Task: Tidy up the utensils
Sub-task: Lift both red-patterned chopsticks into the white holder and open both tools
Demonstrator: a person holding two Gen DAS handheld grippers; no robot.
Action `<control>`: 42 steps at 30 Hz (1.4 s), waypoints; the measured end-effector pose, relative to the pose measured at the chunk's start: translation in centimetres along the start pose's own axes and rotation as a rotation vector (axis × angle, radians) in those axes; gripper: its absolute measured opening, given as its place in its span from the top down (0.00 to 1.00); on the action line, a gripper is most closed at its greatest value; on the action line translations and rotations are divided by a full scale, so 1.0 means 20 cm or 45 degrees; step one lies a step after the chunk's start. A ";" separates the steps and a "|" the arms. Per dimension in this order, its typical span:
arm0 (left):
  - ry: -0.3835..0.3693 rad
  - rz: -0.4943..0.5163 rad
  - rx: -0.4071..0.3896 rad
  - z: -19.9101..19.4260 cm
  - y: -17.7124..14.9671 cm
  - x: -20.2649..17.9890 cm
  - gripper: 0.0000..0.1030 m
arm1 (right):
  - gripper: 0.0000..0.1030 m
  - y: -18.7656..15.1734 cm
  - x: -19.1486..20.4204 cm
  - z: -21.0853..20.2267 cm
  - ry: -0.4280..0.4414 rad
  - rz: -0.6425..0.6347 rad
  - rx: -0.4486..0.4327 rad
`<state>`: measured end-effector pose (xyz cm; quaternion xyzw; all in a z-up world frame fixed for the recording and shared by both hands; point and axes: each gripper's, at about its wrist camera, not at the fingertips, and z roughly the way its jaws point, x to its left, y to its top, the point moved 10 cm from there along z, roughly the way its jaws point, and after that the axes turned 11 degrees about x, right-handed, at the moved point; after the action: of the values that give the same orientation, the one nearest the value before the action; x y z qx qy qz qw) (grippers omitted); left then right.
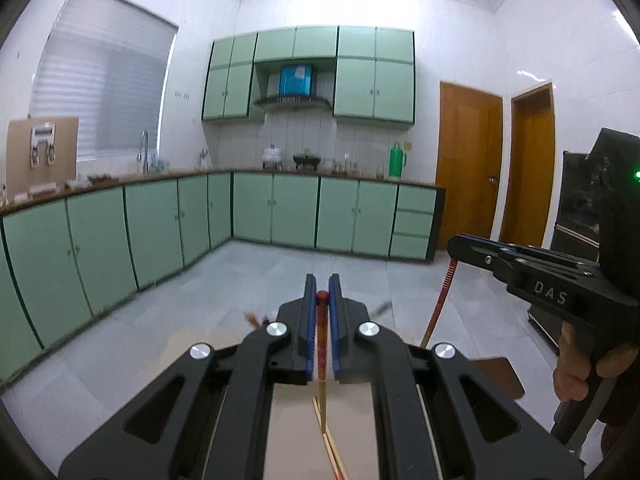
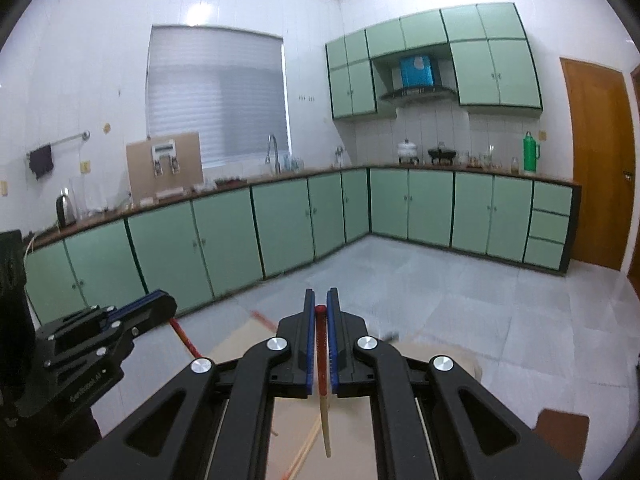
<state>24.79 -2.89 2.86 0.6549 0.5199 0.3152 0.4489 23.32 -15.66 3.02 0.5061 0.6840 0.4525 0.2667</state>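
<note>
Left gripper (image 1: 322,292) clamped on a red-topped chopstick (image 1: 322,344), lower centre of its own view; the stick runs back between the blue pads (image 1: 307,332), red cap poking out at the tips, pale wooden end trailing down toward the bottom edge. Right gripper (image 2: 321,300) same story: jaws pinched on a second chopstick (image 2: 322,364), red top, tan tapered end hanging below the pads. In the left view the right gripper sits at right edge, marked "DAS", a person's hand (image 1: 576,364) wrapped on its handle, its chopstick dangling down from the tips. In the right view the left gripper shows at lower left, its red stick angling down-right from the tips. Under both tools: a tan table (image 1: 352,432), more loose chopsticks (image 1: 332,452) lying on it at bottom centre. Beyond: grey tile floor (image 1: 248,280), green cabinets (image 1: 296,216) along the far walls, green thermos (image 1: 397,160) on the counter right of centre, wooden door (image 1: 468,164) at right.
</note>
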 end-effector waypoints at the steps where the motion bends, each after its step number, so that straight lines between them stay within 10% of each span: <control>1: 0.002 0.010 -0.024 0.01 0.05 -0.01 0.95 | 0.95 0.05 -0.01 0.01 0.004 0.005 -0.019; 14: 0.062 0.065 -0.187 0.37 0.54 -0.05 0.95 | 0.95 0.50 -0.23 0.36 -0.068 0.074 -0.128; 27: 0.129 -0.051 0.068 1.03 0.32 0.17 0.94 | 0.93 0.32 -0.32 0.85 -0.082 0.101 0.040; 42: 0.088 -0.071 0.143 0.76 0.03 0.27 0.63 | 0.42 -0.07 -0.47 0.62 -0.152 0.202 0.078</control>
<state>39.79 -1.63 -2.88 0.6530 0.5699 0.2954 0.4018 36.20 -20.20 -4.73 0.5928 0.6383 0.4200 0.2547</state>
